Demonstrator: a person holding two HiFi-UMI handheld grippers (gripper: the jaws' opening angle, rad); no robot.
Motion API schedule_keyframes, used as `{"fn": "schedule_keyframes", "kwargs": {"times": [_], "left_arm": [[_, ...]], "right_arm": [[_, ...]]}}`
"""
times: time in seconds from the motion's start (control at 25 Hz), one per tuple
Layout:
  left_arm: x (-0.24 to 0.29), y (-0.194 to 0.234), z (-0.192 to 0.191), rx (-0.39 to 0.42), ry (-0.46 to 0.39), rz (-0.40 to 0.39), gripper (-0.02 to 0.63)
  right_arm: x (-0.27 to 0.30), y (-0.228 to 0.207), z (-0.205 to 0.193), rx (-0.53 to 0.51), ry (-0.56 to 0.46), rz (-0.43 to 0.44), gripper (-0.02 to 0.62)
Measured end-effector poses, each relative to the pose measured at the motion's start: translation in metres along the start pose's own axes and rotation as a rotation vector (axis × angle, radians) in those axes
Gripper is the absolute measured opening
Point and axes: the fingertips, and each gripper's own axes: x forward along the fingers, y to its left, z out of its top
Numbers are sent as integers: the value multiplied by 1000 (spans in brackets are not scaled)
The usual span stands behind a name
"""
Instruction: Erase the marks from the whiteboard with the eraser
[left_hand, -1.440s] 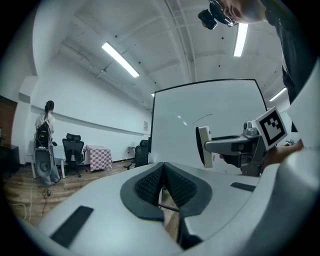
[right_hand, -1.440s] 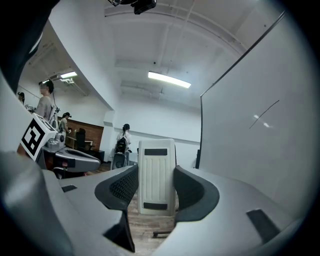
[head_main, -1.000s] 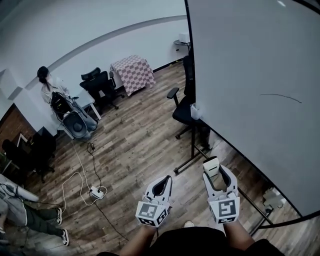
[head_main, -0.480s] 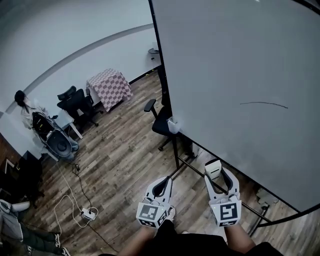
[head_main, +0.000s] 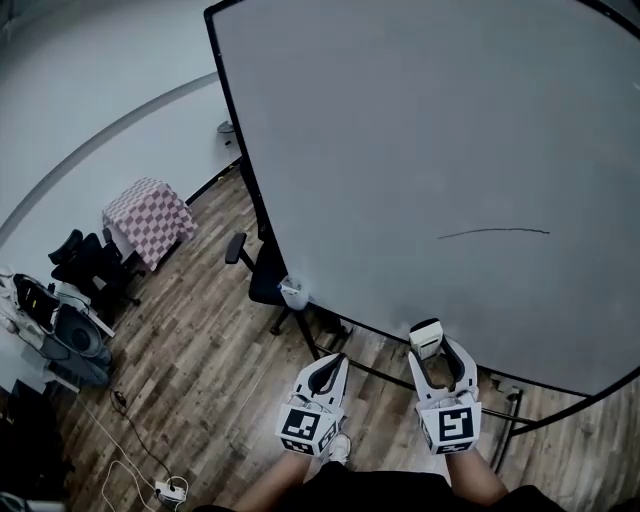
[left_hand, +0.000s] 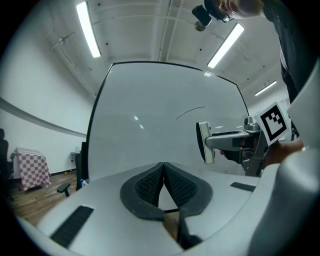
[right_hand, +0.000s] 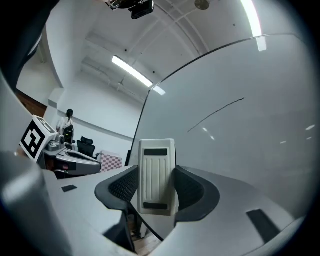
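Since a second ago you've swung toward the whiteboard (head_main: 400, 150), which now fills most of the head view; the checked table (head_main: 148, 215) has slid to 9 o'clock. Your right gripper (head_main: 437, 355) clamps the eraser (right_hand: 157, 175) across its narrow sides. Your left gripper (left_hand: 163, 185) is closed on nothing. The pen stroke (head_main: 495, 232) lies at 1 o'clock from the eraser. The eraser looks light, rigid and probably slick-sided, so hold it mid-body.

Wood plank floor (head_main: 200, 385); white wall (head_main: 90, 120); checkered-cloth table (head_main: 148, 212); black office chairs (head_main: 88, 272) nearby; ceiling strip lights (left_hand: 88, 29).
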Motion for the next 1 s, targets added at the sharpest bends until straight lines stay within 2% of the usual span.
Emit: {"fn": "schedule_keyframes", "kwargs": {"times": [0.16,0.4,0.56,0.72,0.84,1.0], "left_arm": [[38,8,-6,-6,2,-127,19],[89,13,-9,26,-11,-299,18],[119,2,-9,44,-31,-406,18],[135,-5,-7,73,-44,-463,18],[140,-14,-1,64,-52,-491,19],[142,-29,10,72,-70,-521,19]], "right_arm": [[12,-19,-17,7,53,-128,247],[20,-46,-16,3,55,-314,247],[18,-65,-18,-49,72,-418,247],[21,-74,-4,-128,62,-461,247],[14,-84,5,-159,66,-492,247],[3,-101,27,-187,21,-535,247]]}}
